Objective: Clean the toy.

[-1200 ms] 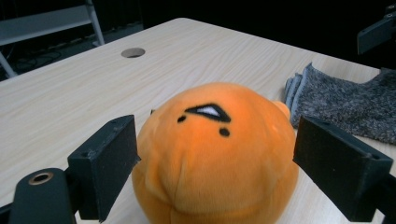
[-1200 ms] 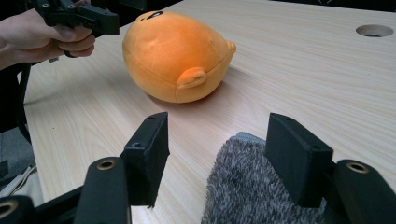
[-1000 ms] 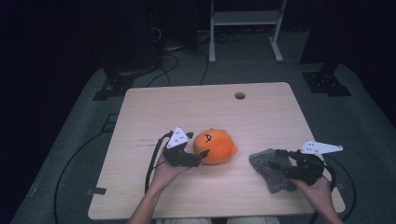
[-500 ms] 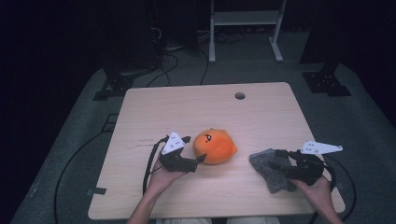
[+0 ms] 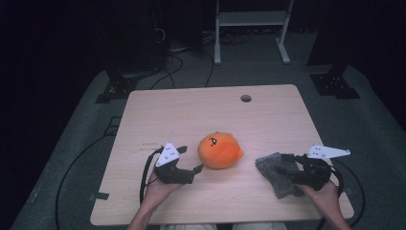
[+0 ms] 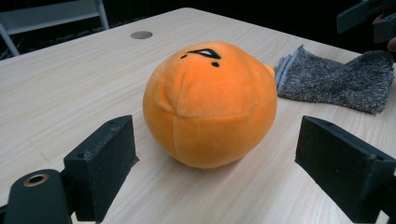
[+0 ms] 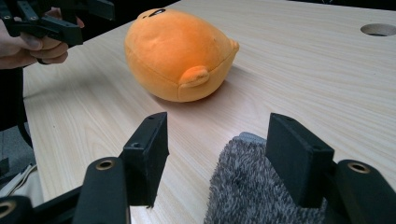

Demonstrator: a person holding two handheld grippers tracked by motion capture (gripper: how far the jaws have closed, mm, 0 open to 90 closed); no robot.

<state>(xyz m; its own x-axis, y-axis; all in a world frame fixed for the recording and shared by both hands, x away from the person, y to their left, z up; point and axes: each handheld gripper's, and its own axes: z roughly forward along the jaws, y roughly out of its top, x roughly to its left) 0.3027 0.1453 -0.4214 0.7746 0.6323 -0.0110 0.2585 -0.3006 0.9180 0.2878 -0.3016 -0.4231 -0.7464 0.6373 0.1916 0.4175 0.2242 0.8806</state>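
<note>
Left gripper [image 5: 195,168] backed off the orange plush [image 5: 219,150], jaws wide, lined up to take it. Right gripper [image 5: 282,164] parked over grey sock [image 5: 276,173], jaws open, nothing gripped.

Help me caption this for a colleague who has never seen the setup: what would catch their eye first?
The bright orange plush toy with a small stitched face, lying near the middle of the pale wooden table, stands out first. The left gripper sits just beside it with jaws open, not touching. At the front right, a grey knitted cloth lies flat, with the right gripper open over its edge.
</note>
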